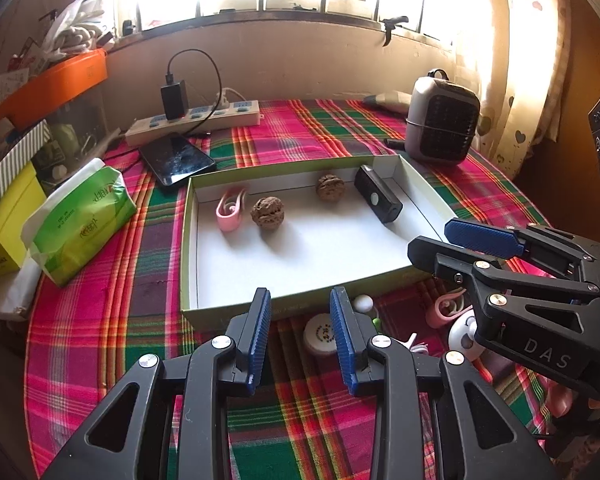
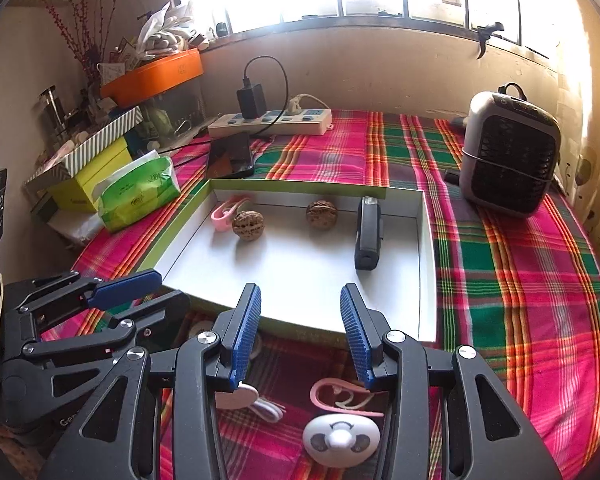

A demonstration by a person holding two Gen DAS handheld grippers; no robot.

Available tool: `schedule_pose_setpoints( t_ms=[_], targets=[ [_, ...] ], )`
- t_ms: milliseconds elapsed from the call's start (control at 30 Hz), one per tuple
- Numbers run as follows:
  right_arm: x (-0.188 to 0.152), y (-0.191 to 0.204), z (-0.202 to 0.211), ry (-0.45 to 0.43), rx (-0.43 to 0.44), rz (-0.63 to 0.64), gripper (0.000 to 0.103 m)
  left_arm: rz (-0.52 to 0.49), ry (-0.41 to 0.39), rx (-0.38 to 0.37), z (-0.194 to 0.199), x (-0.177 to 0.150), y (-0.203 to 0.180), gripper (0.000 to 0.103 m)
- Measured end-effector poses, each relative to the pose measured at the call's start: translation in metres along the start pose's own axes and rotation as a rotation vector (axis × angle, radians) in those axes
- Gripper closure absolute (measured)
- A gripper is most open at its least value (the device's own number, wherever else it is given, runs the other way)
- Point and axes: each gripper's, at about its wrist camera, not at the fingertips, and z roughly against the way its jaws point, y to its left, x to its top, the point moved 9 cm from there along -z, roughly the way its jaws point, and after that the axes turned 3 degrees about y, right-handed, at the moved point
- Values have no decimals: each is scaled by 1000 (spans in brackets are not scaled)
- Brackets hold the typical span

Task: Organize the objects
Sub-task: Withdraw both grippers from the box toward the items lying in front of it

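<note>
A shallow white box (image 1: pixel 380 280) (image 2: pixel 427 264) with green sides lies on the plaid cloth. In it are a pink clip (image 1: pixel 230 210) (image 2: pixel 225 210), two walnuts (image 1: pixel 267 214) (image 1: pixel 330 187) (image 2: pixel 248 225) (image 2: pixel 321 214) and a black oblong device (image 1: pixel 378 193) (image 2: pixel 368 232). In front of the box lie a second pink clip (image 2: pixel 340 396) (image 1: pixel 444 310), a white oval toy (image 2: pixel 340 440), a white cable (image 2: pixel 266 406) and a round white disc (image 1: pixel 320 334). My left gripper (image 1: pixel 300 336) and right gripper (image 2: pixel 300 336) both hover open over these loose items, holding nothing.
At the back stand a power strip (image 1: pixel 196 120) with a charger, a dark phone (image 1: pixel 178 160) and a small grey heater (image 2: pixel 508 156). A green tissue pack (image 1: pixel 80 220), yellow boxes and an orange bin (image 2: pixel 156 74) crowd the left edge.
</note>
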Motion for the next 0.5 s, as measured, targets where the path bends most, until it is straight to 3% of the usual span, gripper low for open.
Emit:
schedule_pose_setpoints(
  t_ms=[500],
  targets=[
    [-34, -9, 23, -30, -46, -29, 60, 18, -19, -21, 15, -24, -1, 74]
  ],
)
